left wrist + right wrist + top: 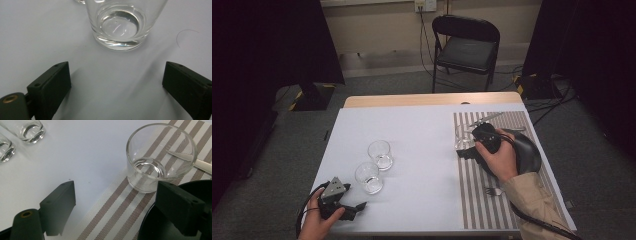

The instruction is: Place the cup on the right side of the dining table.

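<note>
Two empty clear glasses [382, 154] [369, 177] stand on the white table top left of centre. My left gripper [356, 207] is open near the front edge, just short of the nearer glass [120, 25], which stands ahead of the jaws, not between them. A third glass [463, 140] sits on the left edge of the striped placemat [477, 200]. My right gripper [464, 151] is open right behind this glass [160, 157], with its right jaw over a black plate [155, 225]. Nothing is held.
The black plate [528, 150] lies on the placemat under the person's right hand. A fork [494, 191] lies near the mat's front, and a knife [486, 119] at its back. A folding chair [467, 47] stands beyond the table.
</note>
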